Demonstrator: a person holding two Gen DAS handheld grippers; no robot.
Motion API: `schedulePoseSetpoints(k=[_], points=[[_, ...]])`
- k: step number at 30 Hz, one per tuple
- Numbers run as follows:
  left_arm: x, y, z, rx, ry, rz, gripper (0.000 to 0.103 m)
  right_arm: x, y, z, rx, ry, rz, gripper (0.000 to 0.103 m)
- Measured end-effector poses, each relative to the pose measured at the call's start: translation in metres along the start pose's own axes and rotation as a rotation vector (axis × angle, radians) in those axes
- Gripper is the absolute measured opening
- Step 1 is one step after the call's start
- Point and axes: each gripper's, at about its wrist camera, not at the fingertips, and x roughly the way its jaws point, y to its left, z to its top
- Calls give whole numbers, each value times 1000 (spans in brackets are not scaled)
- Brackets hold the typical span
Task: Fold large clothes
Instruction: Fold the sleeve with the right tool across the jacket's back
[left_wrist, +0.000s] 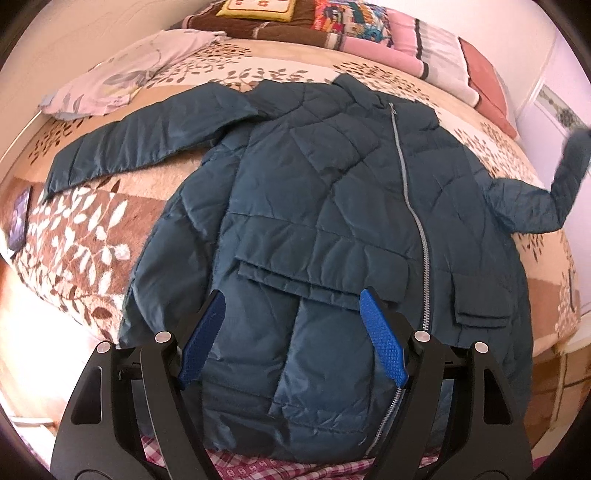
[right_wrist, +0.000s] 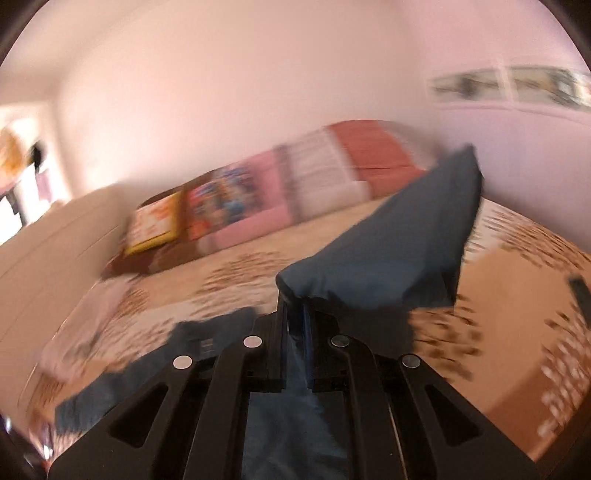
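Left gripper (left_wrist: 291, 336), jaws apart, hangs over the jacket (left_wrist: 317, 206) hem.
Jacket lies front-up on the bed (left_wrist: 92, 236), collar pointing away; right gripper (right_wrist: 297, 314) is clamped on its raised sleeve (right_wrist: 399, 243).

A dark teal quilted jacket (left_wrist: 317, 206) lies spread front-up on the bed, its collar toward twelve o'clock and its hem toward six. A silver zipper (left_wrist: 413, 206) runs slantwise down the front, closed. Two flap pockets sit low on the front. One sleeve (left_wrist: 140, 147) stretches flat toward ten o'clock; the other sleeve (right_wrist: 402, 243) at three o'clock is lifted off the bed, cuff raised.
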Motion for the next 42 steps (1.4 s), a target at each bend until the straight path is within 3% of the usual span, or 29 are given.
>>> schedulePoseSetpoints(k=[4, 9, 15, 17, 19, 20, 23, 24, 25, 30, 34, 39, 42], points=[[0, 16, 1, -44, -7, -8, 75, 44, 71, -17, -83, 81, 122, 8], [4, 37, 2, -96, -5, -7, 75, 98, 144, -72, -169, 233, 219, 8], [8, 58, 3, -131, -3, 5, 75, 155, 205, -163, -300, 462, 220, 8], [10, 62, 3, -136, 0, 8, 75, 171, 209, -189, -322, 548, 221, 12], [12, 64, 3, -136, 2, 11, 75, 182, 209, -208, -332, 642, 224, 34], [14, 65, 4, -131, 2, 14, 75, 183, 209, -213, -325, 663, 235, 37], [16, 63, 7, -108, -4, 22, 75, 178, 206, -216, -315, 665, 243, 48], [17, 61, 8, -98, -7, 24, 75, 177, 204, -214, -306, 657, 242, 58], [18, 59, 10, -87, -10, 25, 75, 174, 199, -211, -291, 642, 244, 61], [18, 51, 18, -55, -20, 28, 75, 156, 173, -191, -220, 619, 262, 61], [14, 44, 25, -38, -35, 34, 76, 141, 148, -181, -173, 593, 224, 61], [15, 36, 37, -18, -47, 39, 77, 120, 113, -178, -132, 561, 116, 61], [19, 29, 45, -3, -53, 47, 78, 112, 101, -183, -180, 557, 1, 61]])
